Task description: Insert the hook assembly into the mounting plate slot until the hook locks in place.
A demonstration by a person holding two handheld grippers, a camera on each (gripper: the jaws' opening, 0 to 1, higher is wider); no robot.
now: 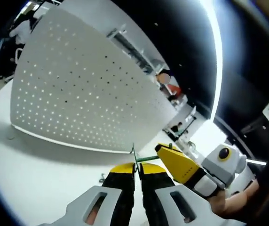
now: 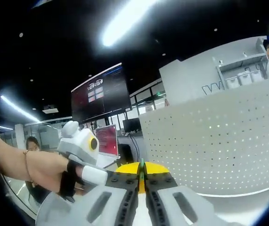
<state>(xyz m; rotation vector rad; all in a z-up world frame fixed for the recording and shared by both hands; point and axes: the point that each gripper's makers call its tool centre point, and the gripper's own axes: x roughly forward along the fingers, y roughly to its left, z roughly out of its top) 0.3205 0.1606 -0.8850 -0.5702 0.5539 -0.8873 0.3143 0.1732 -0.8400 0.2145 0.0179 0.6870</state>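
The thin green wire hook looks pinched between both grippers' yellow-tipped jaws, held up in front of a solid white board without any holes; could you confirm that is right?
Not quite: the white board is perforated, with rows of small holes across its face, as the left gripper view shows. The rest stands: the thin green wire hook is pinched by the left gripper and the right gripper, in front of that board.

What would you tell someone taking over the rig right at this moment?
Left gripper: jaws shut on a thin green hook piece.
Right gripper: jaws shut on a thin green piece, apparently the same hook; in the left gripper view it comes in from the right, its tip at the piece.
White perforated panel stands upright on the white table, beyond both grippers and apart from them.
Done: hook picked up, held in the air.
Left: bring it to the panel, insert until it locks. The exact slot cannot be told from here.
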